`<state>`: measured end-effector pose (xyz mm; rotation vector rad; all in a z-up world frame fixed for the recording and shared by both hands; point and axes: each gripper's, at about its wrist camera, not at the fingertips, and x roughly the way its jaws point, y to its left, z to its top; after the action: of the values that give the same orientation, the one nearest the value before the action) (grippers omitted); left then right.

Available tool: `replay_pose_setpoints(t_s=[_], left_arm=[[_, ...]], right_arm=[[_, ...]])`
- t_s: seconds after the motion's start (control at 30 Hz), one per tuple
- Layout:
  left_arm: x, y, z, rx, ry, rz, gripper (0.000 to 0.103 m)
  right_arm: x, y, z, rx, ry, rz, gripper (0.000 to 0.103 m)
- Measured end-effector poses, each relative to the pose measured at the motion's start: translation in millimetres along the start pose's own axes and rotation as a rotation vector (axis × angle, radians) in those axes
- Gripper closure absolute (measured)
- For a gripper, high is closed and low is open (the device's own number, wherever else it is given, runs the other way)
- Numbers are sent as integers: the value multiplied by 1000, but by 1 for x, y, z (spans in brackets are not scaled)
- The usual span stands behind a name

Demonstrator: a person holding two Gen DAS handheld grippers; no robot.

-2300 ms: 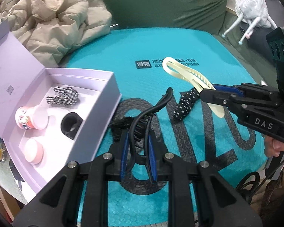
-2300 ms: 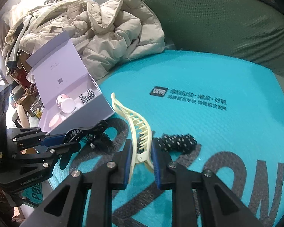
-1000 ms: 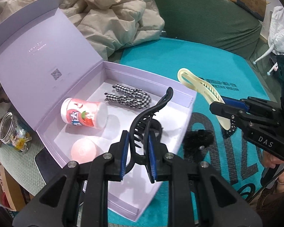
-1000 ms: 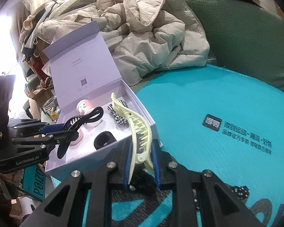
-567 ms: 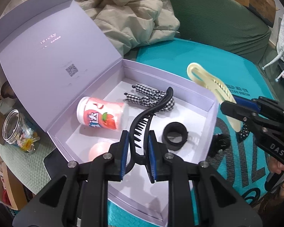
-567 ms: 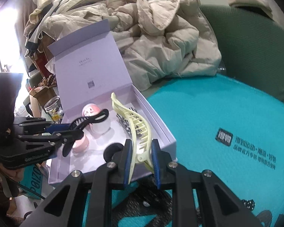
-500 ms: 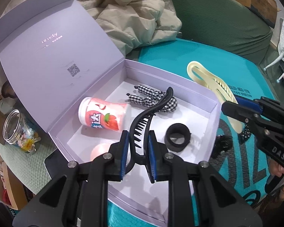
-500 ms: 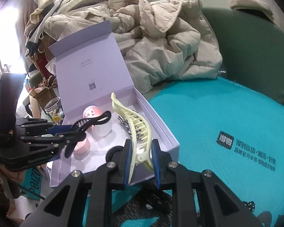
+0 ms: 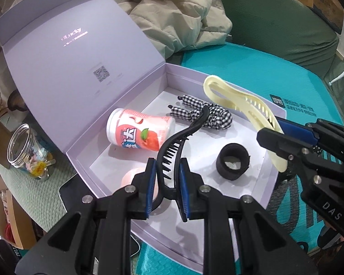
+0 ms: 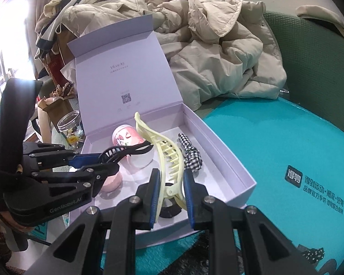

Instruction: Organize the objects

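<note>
Over the open lilac cardboard box [image 9: 135,91], the left gripper [image 9: 166,178] clamps a black plastic claw clip [image 9: 181,137] while the right gripper [image 10: 172,190] clamps a cream plastic claw clip [image 10: 165,151].

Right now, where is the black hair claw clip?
The black hair claw clip is clamped in the left gripper, held above the open lilac box. In the left wrist view it hangs between the peach-print cup and the black hair band.
</note>
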<state>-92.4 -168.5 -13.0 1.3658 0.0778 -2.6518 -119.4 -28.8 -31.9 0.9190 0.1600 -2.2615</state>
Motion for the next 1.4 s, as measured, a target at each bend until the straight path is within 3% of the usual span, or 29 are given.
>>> replay_pose_setpoints(t_s=[0.4,1.4], left_arm=[[4,11,-10,-27,17,35,84],[23,9,-19,-37,67,26,82]], right_arm=[[13,8,-6,-26,38,-1,83],[23,8,-13,-16,65,1,83]])
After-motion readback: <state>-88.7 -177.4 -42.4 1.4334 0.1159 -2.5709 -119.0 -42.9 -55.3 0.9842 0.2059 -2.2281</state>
